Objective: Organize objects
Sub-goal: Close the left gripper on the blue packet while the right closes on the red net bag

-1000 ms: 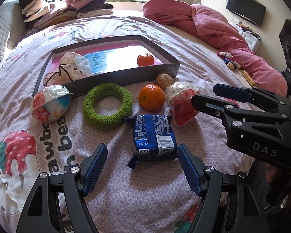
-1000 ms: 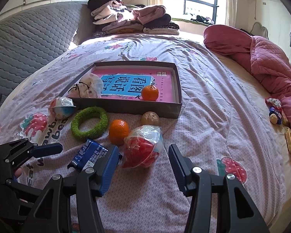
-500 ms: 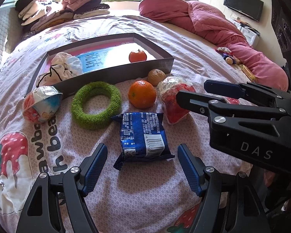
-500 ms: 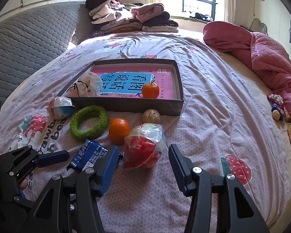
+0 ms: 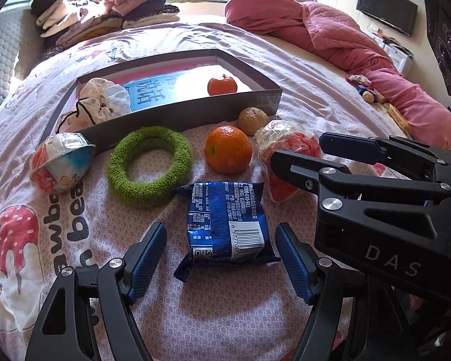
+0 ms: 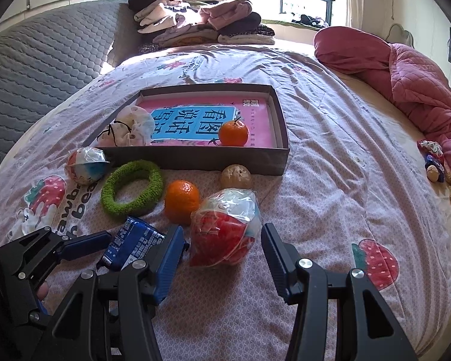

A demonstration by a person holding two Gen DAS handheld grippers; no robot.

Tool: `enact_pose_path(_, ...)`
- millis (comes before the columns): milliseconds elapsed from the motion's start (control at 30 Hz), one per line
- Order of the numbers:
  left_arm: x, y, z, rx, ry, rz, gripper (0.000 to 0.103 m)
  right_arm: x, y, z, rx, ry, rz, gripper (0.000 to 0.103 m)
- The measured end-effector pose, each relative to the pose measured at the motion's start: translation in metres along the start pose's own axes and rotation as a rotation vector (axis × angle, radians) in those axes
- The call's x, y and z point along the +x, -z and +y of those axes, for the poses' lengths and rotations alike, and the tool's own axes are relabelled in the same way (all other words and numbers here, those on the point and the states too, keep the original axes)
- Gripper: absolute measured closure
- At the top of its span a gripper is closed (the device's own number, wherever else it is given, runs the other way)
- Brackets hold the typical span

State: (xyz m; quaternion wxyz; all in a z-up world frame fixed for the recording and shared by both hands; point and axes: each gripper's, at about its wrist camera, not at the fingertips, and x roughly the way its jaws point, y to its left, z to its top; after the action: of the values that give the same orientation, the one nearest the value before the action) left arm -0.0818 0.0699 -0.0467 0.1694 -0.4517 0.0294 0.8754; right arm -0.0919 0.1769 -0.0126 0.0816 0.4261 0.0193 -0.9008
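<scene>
Two grippers are hanging over the bedspread (image 6: 330,198), each lined up on its own item. The left gripper (image 5: 221,260) is standing wide, its jaws straddling a blue snack packet (image 5: 225,222) that is lying flat on the bed, with clear gaps on both sides. The right gripper (image 6: 222,254) is likewise spread and gripping nothing; a red-and-white plastic-wrapped bundle (image 6: 225,225) is sitting between its jaws, close to the left pad but seemingly not pinched.

Both items are probably light. The packet is likely crinkly and slippery, with soft contents, so taking it across its long sides at mid-length looks safest, rather than by the thin sealed ends. The bundle's loose film may slide, so a hold around its fullest part seems best, with gentle pressure.

An orange (image 6: 182,201), a green fuzzy ring (image 6: 130,191), a brown nut-like ball (image 6: 236,176) and another wrapped bundle (image 6: 85,162) are lying just in front of the shallow box (image 6: 195,159), which is already holding a second orange (image 6: 233,132) and a cloth pouch (image 6: 129,129).

Compared with a second ago, the packet is sitting deeper between the left jaws, and the right gripper is reaching further across the left wrist view; neither opening is looking changed.
</scene>
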Motion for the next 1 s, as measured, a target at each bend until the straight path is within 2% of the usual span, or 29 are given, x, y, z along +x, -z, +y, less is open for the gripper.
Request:
enact_pose_path(167,0.008,0.000,0.002,-0.018,-0.011,0.011,0.027,0.010,-0.002,-0.003,0.010,0.011,0.015,0.050)
enact_pose_path(500,0.014,-0.004,0.001,-0.043,-0.020,-0.007,0.027,0.024,-0.007,-0.010,0.046,-0.033,0.011,0.049)
enact_pose_path(567,0.015,-0.005,0.001,-0.045,-0.025,-0.009,0.030,0.026,-0.007,-0.011,0.054,-0.041,0.010,0.048)
enact_pose_path(733,0.015,-0.004,-0.002,-0.035,-0.009,-0.018,0.046,0.026,-0.006,-0.011,0.052,-0.050,0.000,0.048)
enact_pose_path(1000,0.008,0.000,0.003,-0.049,0.028,-0.015,0.049,0.019,-0.002,-0.015,0.059,-0.075,-0.007,0.049)
